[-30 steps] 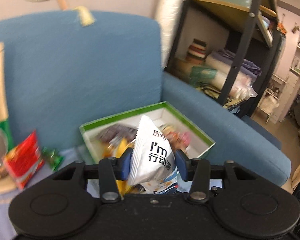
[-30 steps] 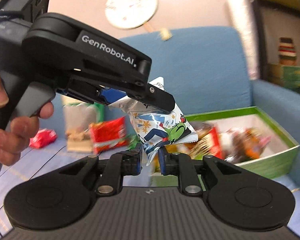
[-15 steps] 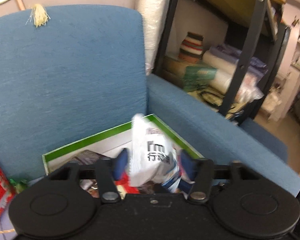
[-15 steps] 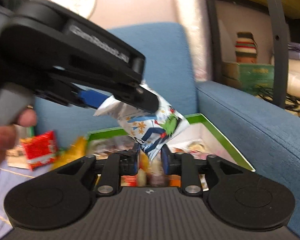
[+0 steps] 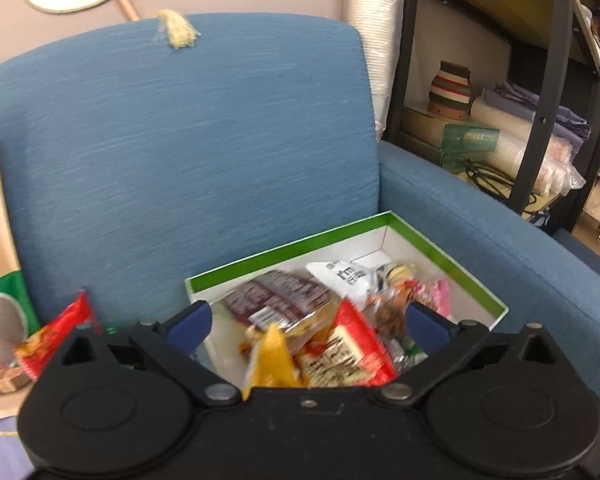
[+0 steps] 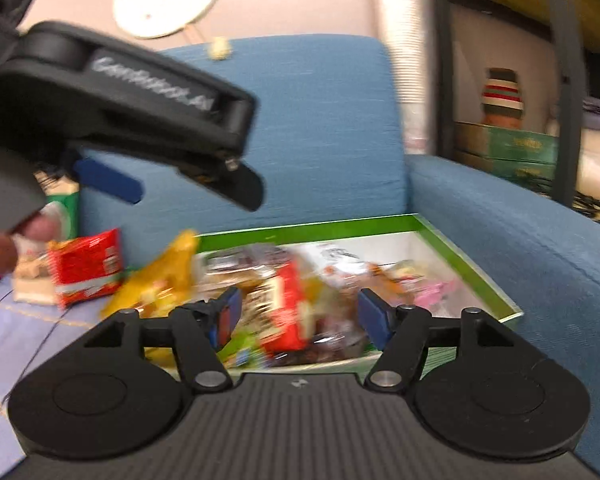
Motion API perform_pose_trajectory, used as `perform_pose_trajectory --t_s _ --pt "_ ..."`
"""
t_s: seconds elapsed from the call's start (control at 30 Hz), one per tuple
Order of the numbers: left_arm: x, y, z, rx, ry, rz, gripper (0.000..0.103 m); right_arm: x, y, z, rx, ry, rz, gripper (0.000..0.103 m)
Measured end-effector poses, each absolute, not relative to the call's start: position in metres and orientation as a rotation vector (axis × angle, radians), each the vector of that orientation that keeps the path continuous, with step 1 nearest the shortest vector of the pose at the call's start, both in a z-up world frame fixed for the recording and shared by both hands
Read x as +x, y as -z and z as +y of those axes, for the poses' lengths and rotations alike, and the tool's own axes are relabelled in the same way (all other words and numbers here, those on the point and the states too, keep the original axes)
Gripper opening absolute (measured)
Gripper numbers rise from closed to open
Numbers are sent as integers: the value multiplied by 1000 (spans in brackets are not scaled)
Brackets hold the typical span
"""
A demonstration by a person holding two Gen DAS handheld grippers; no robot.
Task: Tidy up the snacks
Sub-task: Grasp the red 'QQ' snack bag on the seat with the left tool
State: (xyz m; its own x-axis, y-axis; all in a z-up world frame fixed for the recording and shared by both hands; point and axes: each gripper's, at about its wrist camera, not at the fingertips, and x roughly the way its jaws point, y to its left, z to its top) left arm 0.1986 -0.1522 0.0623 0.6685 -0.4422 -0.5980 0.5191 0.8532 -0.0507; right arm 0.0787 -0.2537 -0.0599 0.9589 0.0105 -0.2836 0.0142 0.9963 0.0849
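The green-rimmed box (image 5: 452, 264) sits hemmed in: the blue backrest (image 5: 180, 152) rises close behind it and the blue armrest (image 5: 500, 232) runs along its right side, so the way in is from above or from the front. Packets fill most of its floor; bare white bottom shows only at the far right corner. In the right wrist view, the left gripper (image 6: 196, 184) hangs over the box's left edge, jaws apart, crowding that side.
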Motion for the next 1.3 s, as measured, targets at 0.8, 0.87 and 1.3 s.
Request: perform_pose_trajectory --t_s 0.8,0.87,1.3 --pt "186 -30 39 38 206 695 103 79 61 -131 -17 -368 414 103" --pt "195 -26 48 17 181 695 103 85 65 -122 -23 -384 427 103" --pt "274 -2 30 -8 161 674 103 105 89 -115 13 -396 513 103"
